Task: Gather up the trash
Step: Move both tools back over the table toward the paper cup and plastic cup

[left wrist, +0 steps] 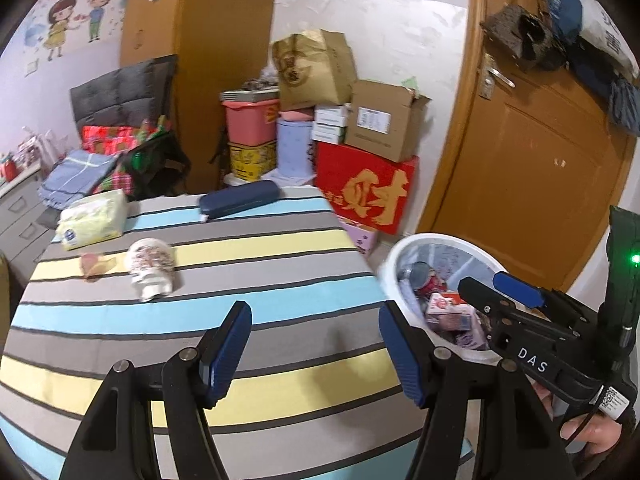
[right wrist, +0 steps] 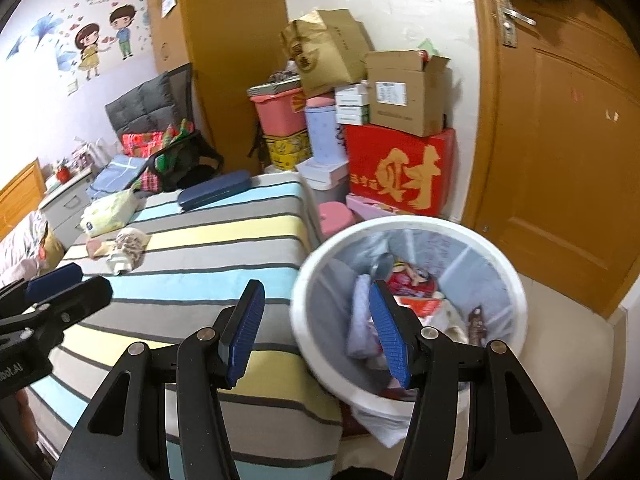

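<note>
Cut off by the bottom edge in both wrist views: the black arms behind the left gripper (left wrist: 314,354) and the right gripper (right wrist: 316,330), with only part of a hand (left wrist: 592,428) showing under the right gripper's body. Hidden in part by a blue pad and the near rim: the contents of the white bin (right wrist: 516,280), a jumble of wrappers too blurred to name one by one. Too small and smeared to read: the print on the crumpled cup (left wrist: 151,266), the flat scrap (left wrist: 94,266) beside it, and the label on the cardboard box (left wrist: 384,120).
</note>
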Action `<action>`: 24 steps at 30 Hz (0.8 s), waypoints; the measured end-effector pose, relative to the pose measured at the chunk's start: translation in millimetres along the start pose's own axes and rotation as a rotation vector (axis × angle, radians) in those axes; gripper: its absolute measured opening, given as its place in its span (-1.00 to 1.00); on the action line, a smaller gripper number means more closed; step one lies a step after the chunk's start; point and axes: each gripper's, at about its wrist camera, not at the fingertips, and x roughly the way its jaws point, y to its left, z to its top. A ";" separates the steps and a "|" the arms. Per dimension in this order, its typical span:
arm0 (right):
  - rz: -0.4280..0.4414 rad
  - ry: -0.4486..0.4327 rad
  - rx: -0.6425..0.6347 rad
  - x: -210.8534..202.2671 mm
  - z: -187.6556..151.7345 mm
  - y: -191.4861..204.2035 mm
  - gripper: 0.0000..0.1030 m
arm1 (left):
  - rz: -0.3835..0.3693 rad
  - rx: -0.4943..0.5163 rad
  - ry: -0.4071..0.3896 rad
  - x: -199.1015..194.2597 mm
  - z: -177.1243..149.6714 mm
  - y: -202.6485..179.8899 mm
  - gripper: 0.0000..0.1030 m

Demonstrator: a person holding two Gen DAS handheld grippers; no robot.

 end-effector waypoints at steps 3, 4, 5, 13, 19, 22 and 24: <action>0.023 0.000 -0.019 2.3 2.0 12.6 0.09 | 0.044 -0.030 -0.006 -8.0 -3.0 24.6 0.28; 0.034 -0.001 -0.023 3.6 2.6 17.9 0.09 | 0.055 -0.042 -0.005 -10.1 -3.9 32.8 0.28; 0.042 0.000 -0.026 4.7 2.9 21.8 0.09 | 0.063 -0.050 -0.006 -11.9 -4.5 39.8 0.28; 0.108 0.020 -0.079 16.8 6.5 62.8 0.09 | 0.148 -0.126 -0.004 -24.9 -14.1 108.4 0.28; 0.150 0.051 -0.111 30.8 8.0 91.3 0.09 | 0.212 -0.201 -0.001 -32.8 -20.7 161.0 0.28; 0.176 0.066 -0.122 38.2 9.4 106.0 0.09 | 0.254 -0.219 -0.007 -34.6 -21.6 181.6 0.28; 0.187 0.075 -0.135 44.8 10.7 117.0 0.09 | 0.260 -0.236 -0.005 -34.3 -21.8 196.9 0.28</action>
